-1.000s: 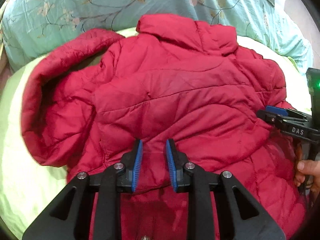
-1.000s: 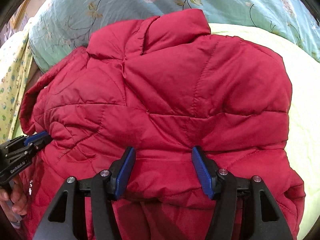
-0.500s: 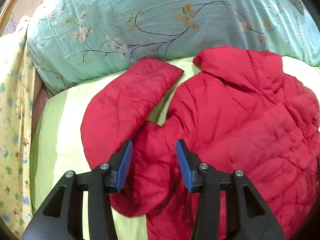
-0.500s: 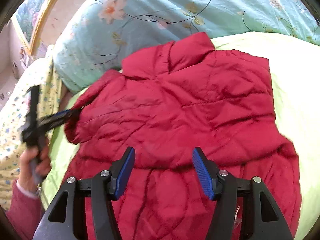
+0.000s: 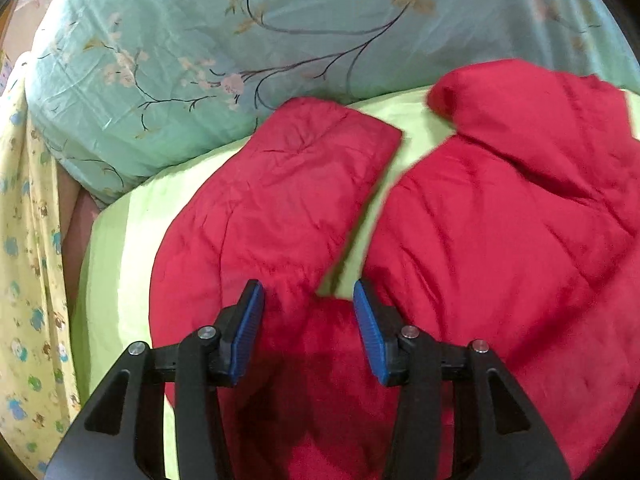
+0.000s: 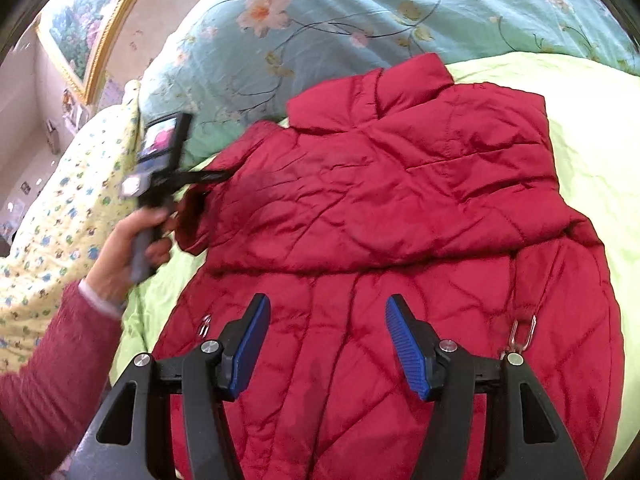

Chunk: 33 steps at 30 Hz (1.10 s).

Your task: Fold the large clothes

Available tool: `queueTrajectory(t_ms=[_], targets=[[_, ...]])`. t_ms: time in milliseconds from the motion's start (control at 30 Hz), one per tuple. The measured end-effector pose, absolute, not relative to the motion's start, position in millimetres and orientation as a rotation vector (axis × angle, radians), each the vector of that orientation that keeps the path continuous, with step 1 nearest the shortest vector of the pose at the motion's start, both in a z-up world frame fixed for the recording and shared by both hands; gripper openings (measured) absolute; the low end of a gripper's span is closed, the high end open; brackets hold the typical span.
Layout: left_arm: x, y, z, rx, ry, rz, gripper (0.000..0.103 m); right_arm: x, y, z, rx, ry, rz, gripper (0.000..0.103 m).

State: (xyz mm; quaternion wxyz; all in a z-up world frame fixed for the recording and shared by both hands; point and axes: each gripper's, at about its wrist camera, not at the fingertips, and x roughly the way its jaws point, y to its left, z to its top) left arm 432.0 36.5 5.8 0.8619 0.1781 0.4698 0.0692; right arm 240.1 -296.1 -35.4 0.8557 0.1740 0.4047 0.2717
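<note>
Jacket: the red quilted jacket (image 6: 400,208) lies spread on the light green sheet (image 6: 592,128), collar toward the floral bedding, upper part folded down over the lower body.
Sleeve: in the left wrist view one sleeve (image 5: 280,192) lies flat beside the body, angled out toward the bedding, a wedge of sheet showing between them.
Left gripper: the left gripper (image 5: 308,320) hangs over the spot where the sleeve joins the body; jaws apart, pads clear of the fabric, nothing grasped.
Right gripper: the right gripper (image 6: 324,340) stands over the lower body of the jacket; jaws wide, released, no cloth pinched.
Left hand: seen from the right wrist, the person's left hand (image 6: 128,248), in a dark red sleeve cuff, grips the tool's handle at the jacket's left edge; blurred.
Surroundings: teal floral duvet (image 5: 200,60) behind the collar; yellow patterned cloth (image 5: 28,280) along the left; framed picture (image 6: 84,28) on the wall.
Obstructions: metal zip pulls (image 6: 524,332) lie on the lower jacket near the right gripper.
</note>
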Motion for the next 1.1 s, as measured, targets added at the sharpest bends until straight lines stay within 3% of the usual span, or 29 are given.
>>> queueTrajectory(t_ms=[167,200,233,300,433,833,1100], targets=[[463.4,56.3,-7.1,0.304,1.033,0.183,0.045,231.9,-301.0,-33.1,0.374,0.842,0.573,0.063],[464.6,59.2,-7.6,0.292,1.031,0.182,0.041,231.5,-301.9,-33.5,0.379,0.841,0.573,0.063],[465.1,62.1,-7.7,0.282,1.027,0.176,0.028,231.6,-302.6,-34.0,0.383,0.841,0.572,0.063],[462.4,69.6,-5.3,0.233,1.018,0.140,0.016,232.3,-303.3,-35.4,0.388,0.841,0.570,0.063],[445.1,84.6,7.8,0.127,0.972,0.076,0.009,234.1,-302.8,-37.8,0.401,0.843,0.576,0.063],[342.3,81.9,67.7,-0.097,0.805,-0.128,0.007,239.7,-299.7,-41.7,0.404,0.855,0.567,0.063],[293.7,45.0,66.7,-0.158,0.774,-0.281,0.007,247.8,-300.2,-49.4,0.440,0.884,0.570,0.062]])
